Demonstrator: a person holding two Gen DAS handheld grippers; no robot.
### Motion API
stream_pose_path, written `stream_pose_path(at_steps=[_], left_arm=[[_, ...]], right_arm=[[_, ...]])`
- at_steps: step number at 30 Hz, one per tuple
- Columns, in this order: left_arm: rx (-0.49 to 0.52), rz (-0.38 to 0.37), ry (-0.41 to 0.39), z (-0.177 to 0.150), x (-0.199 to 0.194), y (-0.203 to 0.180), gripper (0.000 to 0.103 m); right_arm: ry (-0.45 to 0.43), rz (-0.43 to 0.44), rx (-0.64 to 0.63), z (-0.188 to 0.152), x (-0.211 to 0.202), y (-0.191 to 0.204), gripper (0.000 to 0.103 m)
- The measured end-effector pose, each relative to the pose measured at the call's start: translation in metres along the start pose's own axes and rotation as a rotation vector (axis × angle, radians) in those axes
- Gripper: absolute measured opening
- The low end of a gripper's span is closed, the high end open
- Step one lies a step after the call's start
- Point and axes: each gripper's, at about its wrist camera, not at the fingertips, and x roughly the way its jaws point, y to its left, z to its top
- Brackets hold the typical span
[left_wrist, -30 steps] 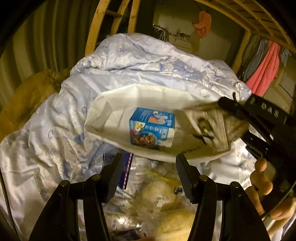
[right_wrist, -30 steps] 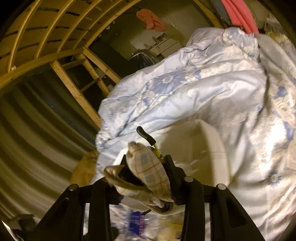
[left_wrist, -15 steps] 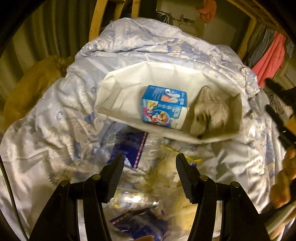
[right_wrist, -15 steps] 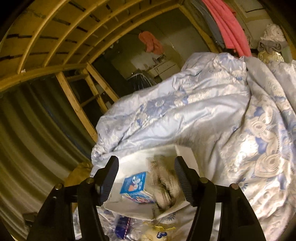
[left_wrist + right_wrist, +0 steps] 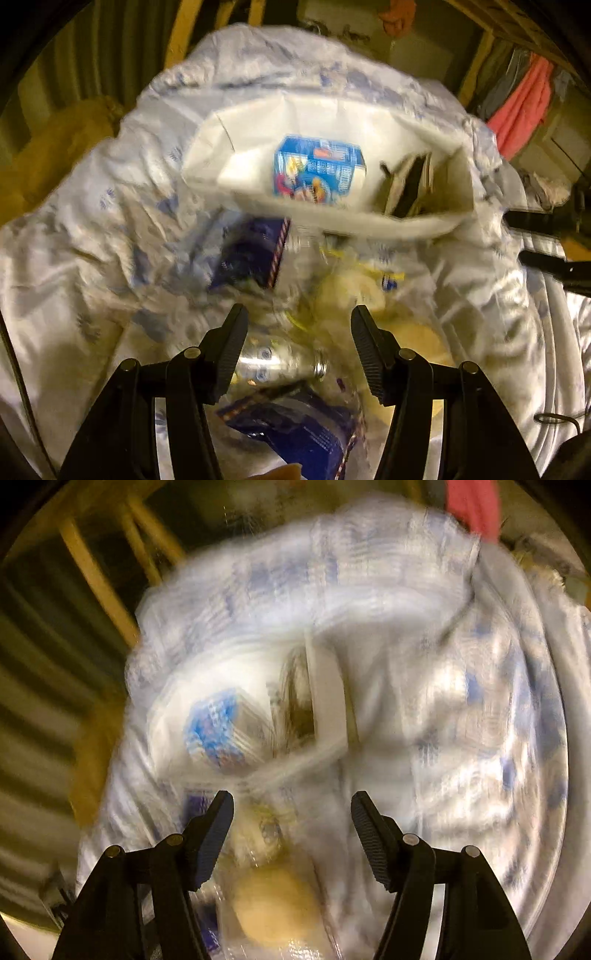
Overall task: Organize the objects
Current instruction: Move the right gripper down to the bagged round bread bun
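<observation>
A white fabric bin lies on a pale floral duvet. Inside it stand a blue carton and a beige checked pouch. Both also show, blurred, in the right wrist view: the carton, the pouch. My left gripper is open and empty above a clear bottle and dark blue packets. My right gripper is open and empty above a pale round item; its black fingers show at the right in the left wrist view.
Loose clear-wrapped yellowish items lie in front of the bin. A yellow blanket is at the left. A wooden frame and hanging pink clothes stand behind the bed. Both views are motion-blurred.
My right gripper opened and let the checked pouch go into the bin beside the carton, then pulled back and down. My left gripper moved down toward the loose items, still open.
</observation>
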Motion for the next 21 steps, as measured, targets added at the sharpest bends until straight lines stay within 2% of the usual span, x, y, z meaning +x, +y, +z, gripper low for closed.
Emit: stream_pose_path(at_steps=[1, 3, 8, 9, 10, 12, 16, 21], left_arm=[[0.001, 0.014, 0.013, -0.002, 0.005, 0.001, 0.057], [0.0, 0.026, 0.012, -0.004, 0.008, 0.003, 0.057], [-0.041, 0.024, 0.023, -0.005, 0.012, 0.014, 0.057], [-0.044, 0.031, 0.026, -0.005, 0.013, 0.015, 0.057], [-0.045, 0.042, 0.028, -0.006, 0.013, 0.017, 0.057], [-0.051, 0.06, 0.036, -0.007, 0.016, 0.02, 0.057], [-0.067, 0.052, 0.057, -0.01, 0.022, 0.025, 0.057], [-0.069, 0.06, 0.06, -0.012, 0.028, 0.026, 0.057]], right_arm=[[0.075, 0.02, -0.028, -0.004, 0.011, 0.005, 0.065], [0.133, 0.09, -0.099, -0.011, 0.026, 0.015, 0.065], [0.371, -0.033, -0.43, -0.05, 0.074, 0.046, 0.065], [0.403, -0.023, -0.469, -0.057, 0.08, 0.049, 0.065], [0.434, 0.034, -0.495, -0.063, 0.087, 0.052, 0.067], [0.431, 0.073, -0.479, -0.063, 0.091, 0.052, 0.072], [0.457, 0.086, -0.331, -0.053, 0.104, 0.038, 0.084], [0.488, 0.085, -0.278, -0.051, 0.111, 0.028, 0.088]])
